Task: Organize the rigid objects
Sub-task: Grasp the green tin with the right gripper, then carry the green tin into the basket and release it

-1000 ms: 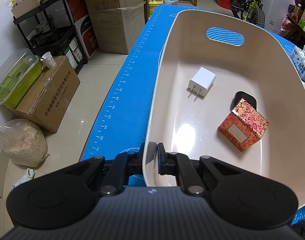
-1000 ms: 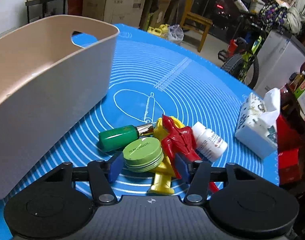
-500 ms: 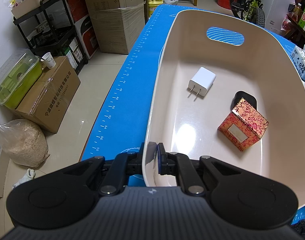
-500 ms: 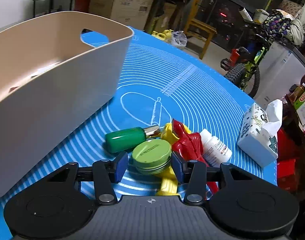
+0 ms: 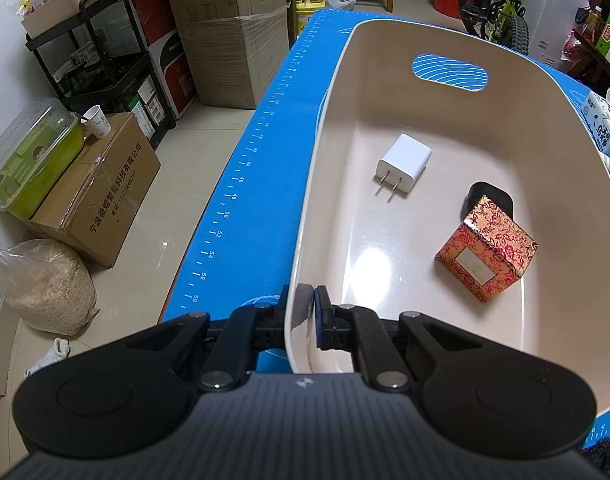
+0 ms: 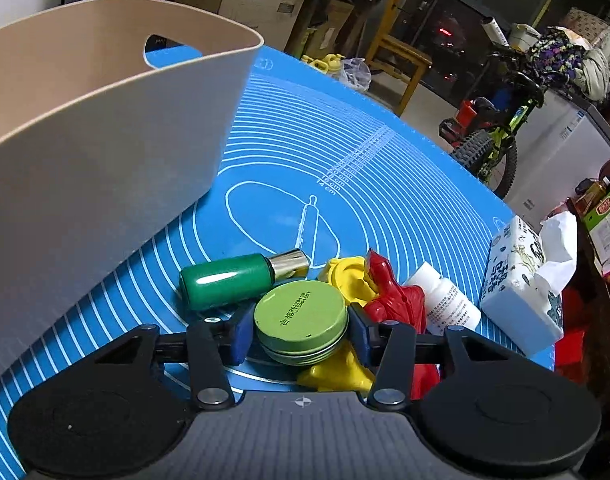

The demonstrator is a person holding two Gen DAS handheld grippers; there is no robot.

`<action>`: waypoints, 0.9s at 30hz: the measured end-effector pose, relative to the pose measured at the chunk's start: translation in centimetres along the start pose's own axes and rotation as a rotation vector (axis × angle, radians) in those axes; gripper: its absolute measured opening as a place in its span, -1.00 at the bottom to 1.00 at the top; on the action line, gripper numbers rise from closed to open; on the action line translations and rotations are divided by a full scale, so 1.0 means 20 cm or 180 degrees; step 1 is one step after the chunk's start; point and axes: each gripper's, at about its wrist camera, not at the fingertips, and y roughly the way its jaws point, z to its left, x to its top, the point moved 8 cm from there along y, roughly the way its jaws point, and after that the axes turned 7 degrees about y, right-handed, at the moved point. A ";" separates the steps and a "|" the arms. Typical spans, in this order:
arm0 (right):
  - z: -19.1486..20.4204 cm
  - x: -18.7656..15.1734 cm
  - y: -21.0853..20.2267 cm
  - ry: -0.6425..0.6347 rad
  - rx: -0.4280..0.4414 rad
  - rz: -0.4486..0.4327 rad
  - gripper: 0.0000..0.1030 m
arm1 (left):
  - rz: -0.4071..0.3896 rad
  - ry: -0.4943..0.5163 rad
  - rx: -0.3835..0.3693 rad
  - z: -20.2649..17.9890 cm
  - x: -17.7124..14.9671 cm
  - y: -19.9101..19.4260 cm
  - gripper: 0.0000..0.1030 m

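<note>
Blue mat (image 6: 385, 168); green tin (image 6: 301, 322) seemingly gripped between right gripper (image 6: 301, 334) pads.

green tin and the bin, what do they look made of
Green tin: likely painted metal, satin finish, with a rolled seam at the lid edge and a stamped code on top. Bin: likely moulded plastic, smooth and glossy, a light glare on its floor, thin wall.

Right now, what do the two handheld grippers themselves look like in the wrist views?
Both match. The left gripper and right gripper each have a grey ribbed body with a small round crosshair mark at its front edge, two black rounded lobes with shallow circular recesses, black linkage arms joined by silver pins, and jaws faced with blue pads. No cables, sleeves or hands show.
</note>
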 end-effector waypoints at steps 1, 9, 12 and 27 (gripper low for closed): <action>0.00 0.00 -0.01 0.0025 0.0004 -0.0018 0.05 | 0.0000 0.0000 0.0000 0.00 0.00 0.00 -0.77; -0.02 0.10 -0.27 0.0193 0.0052 -0.0365 0.05 | 0.0001 0.0001 0.0002 0.00 0.00 0.00 -0.77; -0.02 0.20 -0.39 0.0219 0.0131 -0.0564 0.05 | 0.0002 -0.0001 0.0002 0.00 0.00 0.00 -0.77; 0.52 0.61 -0.49 -0.0106 0.0770 -0.0640 0.05 | -0.0003 -0.0007 0.0005 0.00 0.00 0.00 -0.77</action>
